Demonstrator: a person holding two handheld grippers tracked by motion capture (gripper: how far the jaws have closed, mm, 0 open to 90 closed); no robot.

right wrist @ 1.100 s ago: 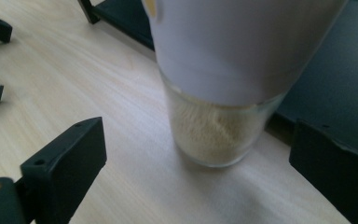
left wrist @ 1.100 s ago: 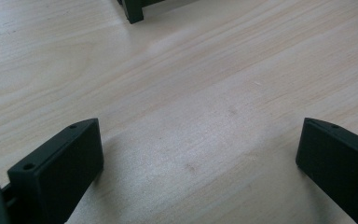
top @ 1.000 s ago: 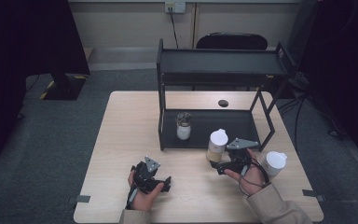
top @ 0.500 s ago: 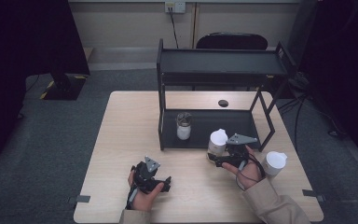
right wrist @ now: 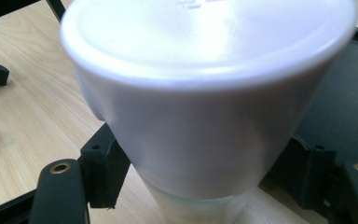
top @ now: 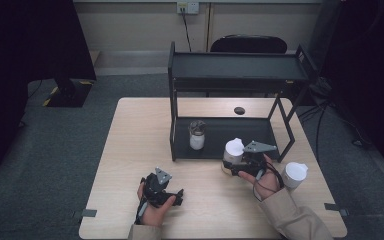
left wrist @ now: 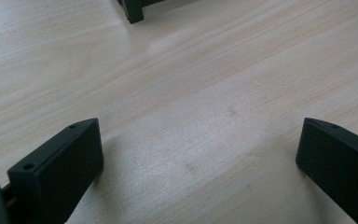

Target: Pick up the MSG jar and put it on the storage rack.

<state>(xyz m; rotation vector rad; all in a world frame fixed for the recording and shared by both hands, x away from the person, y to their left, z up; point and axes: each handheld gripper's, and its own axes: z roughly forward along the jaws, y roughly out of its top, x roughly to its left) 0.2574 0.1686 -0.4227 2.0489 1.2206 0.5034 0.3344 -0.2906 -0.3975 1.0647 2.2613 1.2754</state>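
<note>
A jar with a white lid [top: 233, 149] stands on the table just in front of the black shelf rack [top: 240, 72]. My right gripper [top: 236, 167] comes at it from the right, and its jaws have just been closing with the jar between them. In the right gripper view the white-lidded jar [right wrist: 205, 107] stands close up, and the black pads [right wrist: 103, 170] press its lower sides, so my right gripper [right wrist: 204, 186] is shut on it. My left gripper [top: 176, 196] rests low over the table's front left. Its own view shows my left gripper [left wrist: 200, 158] open over bare wood.
A small jar with a dark lid [top: 197, 135] stands on the rack's lower shelf. Another white-lidded container [top: 295, 174] sits near the table's right edge, beside my right hand. A black round spot [top: 239, 110] lies behind the rack. A chair [top: 247, 44] stands beyond the table.
The right gripper's jaws have closed in on the white-lidded jar. The left gripper has kept still.
</note>
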